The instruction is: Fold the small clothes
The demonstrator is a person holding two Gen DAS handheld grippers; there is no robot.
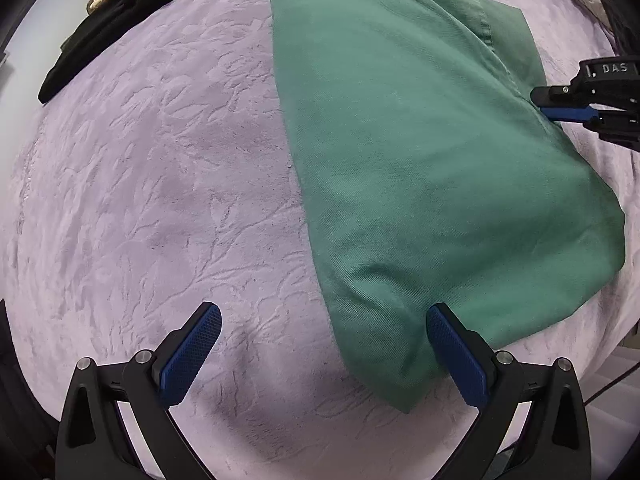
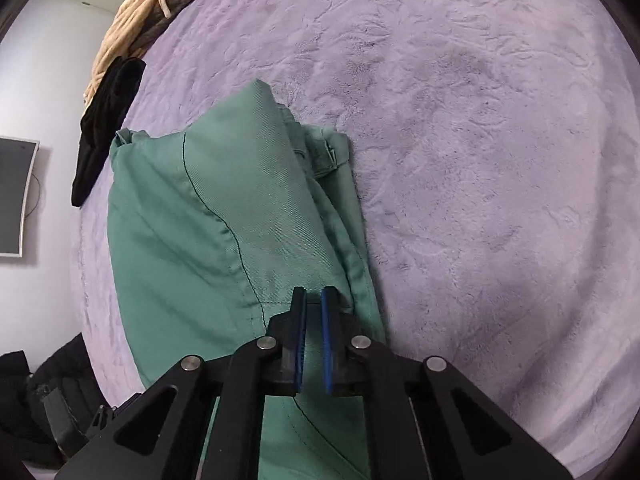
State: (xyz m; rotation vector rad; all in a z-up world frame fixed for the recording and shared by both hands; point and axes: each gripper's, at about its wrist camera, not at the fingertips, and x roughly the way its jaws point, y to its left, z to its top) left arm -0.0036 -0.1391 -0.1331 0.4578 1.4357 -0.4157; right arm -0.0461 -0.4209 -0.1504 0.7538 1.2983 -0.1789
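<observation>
Our right claw (image 2: pixel 314 292) is clenched tight, its blue pads almost touching. We cannot tell if any cloth is pinched between them. It sits over the green clothes (image 2: pixel 224 216), near their edge at 6 o'clock. Our left claw (image 1: pixel 324 316) is spread wide and holds nothing. One pad (image 1: pixel 456 356) touches the green clothes' corner. The clothes lie on the purple bed (image 1: pixel 160 168), from 12 to 4 o'clock. Black clothes (image 1: pixel 120 20) lie far off at 11 o'clock.

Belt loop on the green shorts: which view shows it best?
Right wrist view. The belt loop sits in clear view at the top edge of the green shorts, beyond the right gripper. The left wrist view shows mostly smooth folded fabric; no loop can be made out there.
</observation>
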